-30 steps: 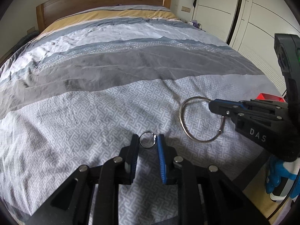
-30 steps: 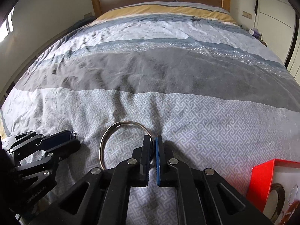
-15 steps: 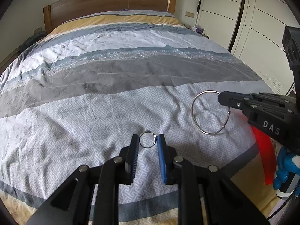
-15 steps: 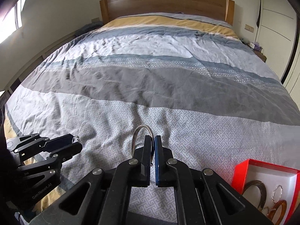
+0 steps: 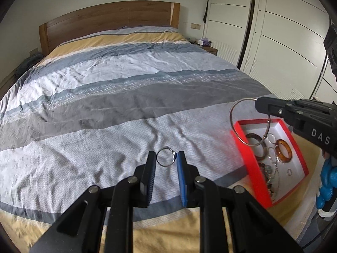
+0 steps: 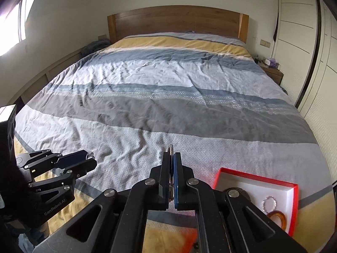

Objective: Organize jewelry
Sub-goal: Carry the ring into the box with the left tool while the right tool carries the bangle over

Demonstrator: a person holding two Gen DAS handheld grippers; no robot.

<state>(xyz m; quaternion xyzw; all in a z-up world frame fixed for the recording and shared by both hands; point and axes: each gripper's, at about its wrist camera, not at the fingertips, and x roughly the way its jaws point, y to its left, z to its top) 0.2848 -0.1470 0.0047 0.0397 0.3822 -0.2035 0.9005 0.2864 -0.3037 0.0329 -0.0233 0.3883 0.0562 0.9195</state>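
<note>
Silver small ring (image 5: 166, 157) sat pinched between the left gripper (image 5: 166, 158) fingers, held up over the striped bed (image 5: 126, 97). Meanwhile the right gripper (image 6: 173, 164) had its fingers clamped tight on the rim of a big metal hoop (image 5: 248, 122), which hung right above the red box (image 5: 252, 168) of bangles and chains at the bed's corner.
</note>
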